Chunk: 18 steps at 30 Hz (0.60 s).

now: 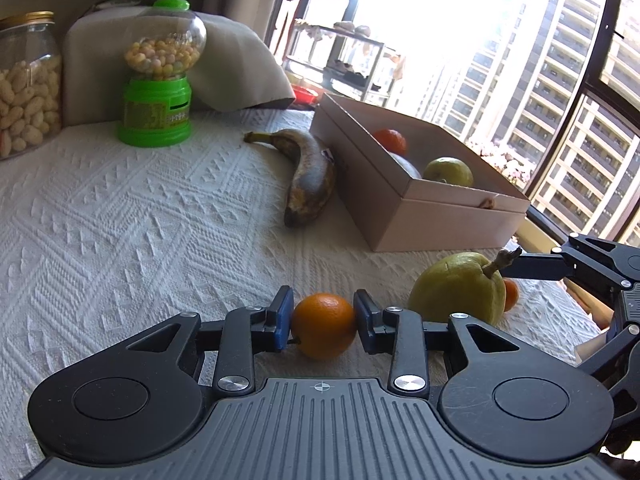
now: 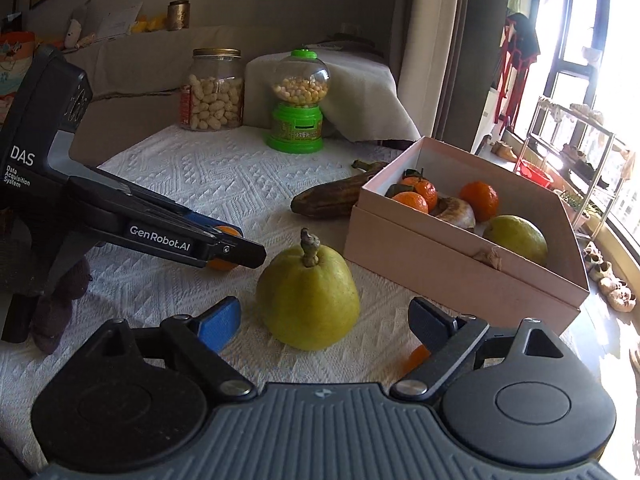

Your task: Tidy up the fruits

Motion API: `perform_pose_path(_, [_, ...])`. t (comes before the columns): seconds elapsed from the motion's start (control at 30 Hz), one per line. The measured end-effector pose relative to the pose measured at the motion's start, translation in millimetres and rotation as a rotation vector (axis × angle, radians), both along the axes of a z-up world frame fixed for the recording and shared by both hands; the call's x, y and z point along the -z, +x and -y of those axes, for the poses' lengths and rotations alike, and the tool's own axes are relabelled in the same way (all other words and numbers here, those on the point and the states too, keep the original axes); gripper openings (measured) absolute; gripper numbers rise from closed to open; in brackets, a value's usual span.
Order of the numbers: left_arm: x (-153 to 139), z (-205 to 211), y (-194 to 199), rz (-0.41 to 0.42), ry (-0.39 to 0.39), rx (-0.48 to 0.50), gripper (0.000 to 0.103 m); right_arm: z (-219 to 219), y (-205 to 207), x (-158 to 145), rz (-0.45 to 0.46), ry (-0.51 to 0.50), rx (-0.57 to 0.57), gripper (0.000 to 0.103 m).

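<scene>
My left gripper (image 1: pixel 323 322) is shut on a small orange (image 1: pixel 324 326) resting on the white tablecloth; it also shows in the right wrist view (image 2: pixel 224 248). My right gripper (image 2: pixel 324 324) is open with its fingers either side of a yellow-green pear (image 2: pixel 308 300), not touching it. The pear (image 1: pixel 460 290) stands upright. A second small orange (image 2: pixel 416 356) lies by the right finger. A brown overripe banana (image 1: pixel 310 176) lies beside the pink box (image 1: pixel 436 220), which holds oranges (image 2: pixel 478 200), a green fruit (image 2: pixel 516 238) and a banana.
A green candy dispenser (image 1: pixel 158 76) and a glass jar of peanuts (image 1: pixel 26 84) stand at the back of the table, before a cushion. The table's edge runs close to the window on the right, behind the box.
</scene>
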State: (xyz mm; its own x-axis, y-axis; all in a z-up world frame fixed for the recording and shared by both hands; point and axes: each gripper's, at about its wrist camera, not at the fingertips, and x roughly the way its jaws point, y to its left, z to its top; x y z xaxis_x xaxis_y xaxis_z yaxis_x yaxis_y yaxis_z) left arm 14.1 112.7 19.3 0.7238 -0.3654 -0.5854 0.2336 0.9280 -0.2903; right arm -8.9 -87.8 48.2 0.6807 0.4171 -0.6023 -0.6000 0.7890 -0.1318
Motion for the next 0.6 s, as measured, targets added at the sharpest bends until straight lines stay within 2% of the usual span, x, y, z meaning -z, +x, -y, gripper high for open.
perform_pose_path(0.2, [1,-3,0,-0.001,-0.021,-0.004,0.038,-10,13,3,0.008,-0.018,-0.002,0.084])
perform_pose_path(0.27, [2,-4,1,0.001,-0.031,-0.004,0.038,-7,14,3,0.002,-0.015,0.008,0.075])
perform_pose_path(0.33, [0,-5,0,-0.001,-0.036,0.001,0.038,-2,16,3,-0.023,0.012,0.010,0.072])
perform_pose_path(0.43, [-11,-9,-7,0.043,-0.036,-0.009,0.038,2,13,4,-0.023,0.022,0.015,0.072])
perform_pose_path(0.53, [-25,-11,-16,0.082,0.009,-0.003,0.038,4,11,5,-0.027,0.026,0.014,0.072])
perform_pose_path(0.6, [-28,-9,-19,0.066,0.064,0.018,0.038,5,11,6,-0.028,0.031,0.014,0.072])
